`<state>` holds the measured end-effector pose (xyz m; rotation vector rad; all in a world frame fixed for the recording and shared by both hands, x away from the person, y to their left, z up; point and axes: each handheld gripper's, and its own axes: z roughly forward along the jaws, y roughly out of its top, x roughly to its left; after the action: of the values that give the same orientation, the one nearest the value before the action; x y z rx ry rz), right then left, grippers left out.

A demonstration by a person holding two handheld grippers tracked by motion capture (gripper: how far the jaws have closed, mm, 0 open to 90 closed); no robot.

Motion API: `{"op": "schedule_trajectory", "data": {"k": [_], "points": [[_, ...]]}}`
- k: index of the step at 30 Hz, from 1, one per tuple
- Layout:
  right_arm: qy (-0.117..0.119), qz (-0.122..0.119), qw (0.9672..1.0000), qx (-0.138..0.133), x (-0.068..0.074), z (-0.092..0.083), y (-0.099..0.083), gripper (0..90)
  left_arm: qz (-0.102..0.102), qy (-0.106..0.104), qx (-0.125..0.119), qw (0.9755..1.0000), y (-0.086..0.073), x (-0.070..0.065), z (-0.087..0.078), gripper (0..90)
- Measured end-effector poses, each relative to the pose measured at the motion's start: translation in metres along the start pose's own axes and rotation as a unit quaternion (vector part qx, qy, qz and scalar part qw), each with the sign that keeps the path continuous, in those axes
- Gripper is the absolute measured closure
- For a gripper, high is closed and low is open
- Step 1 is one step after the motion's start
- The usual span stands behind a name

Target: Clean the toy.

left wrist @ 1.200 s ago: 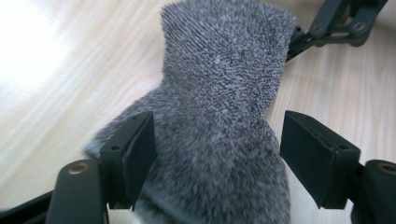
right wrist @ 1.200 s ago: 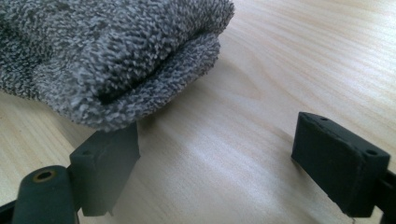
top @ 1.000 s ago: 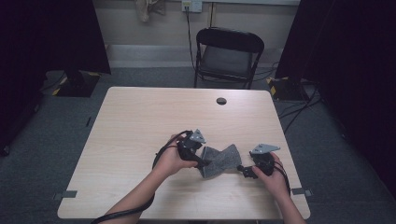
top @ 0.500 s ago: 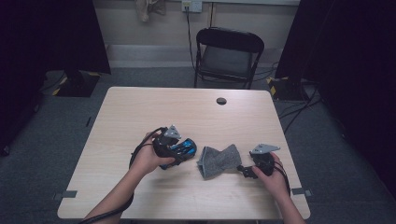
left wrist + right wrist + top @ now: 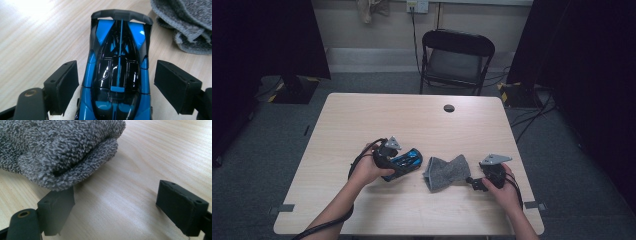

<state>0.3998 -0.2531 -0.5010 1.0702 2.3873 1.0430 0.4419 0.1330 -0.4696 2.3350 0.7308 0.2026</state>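
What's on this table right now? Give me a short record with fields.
table: light wood, small dark disc near its far edge
toy car: blue and black, between the left gripper's jaws; pads apart from its sides, jaws just been opening
cloth: grey, crumpled, right of the car
right gripper: open, at the cloth's edge, one pad under its hem
chair: black, behind the table

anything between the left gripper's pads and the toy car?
Nothing visible. In the left gripper view the blue and black toy car lies lengthwise between the open pads, with bare gaps on both sides. The grey cloth lies off past the car's far end, to one side, not in the gap.
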Motion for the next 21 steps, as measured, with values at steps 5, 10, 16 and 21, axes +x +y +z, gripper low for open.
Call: {"op": "schedule_trajectory", "data": {"k": [5,10,16,21], "points": [[0.0,0.0,1.0,0.0,0.0,0.0,0.0,14.2,-0.004,-0.006,-0.001,1.0,-0.004,0.002,0.007,20.0],[0.0,0.0,1.0,0.0,0.0,0.0,0.0,14.2,0.001,-0.005,0.002,1.0,-0.006,0.002,0.011,21.4],[0.0,0.0,1.0,0.0,0.0,0.0,0.0,14.3,0.001,-0.006,0.005,1.0,-0.006,0.002,0.015,23.1],[0.0,0.0,1.0,0.0,0.0,0.0,0.0,14.3,-0.001,-0.01,0.01,0.9999,-0.006,0.002,0.016,22.5]]}}
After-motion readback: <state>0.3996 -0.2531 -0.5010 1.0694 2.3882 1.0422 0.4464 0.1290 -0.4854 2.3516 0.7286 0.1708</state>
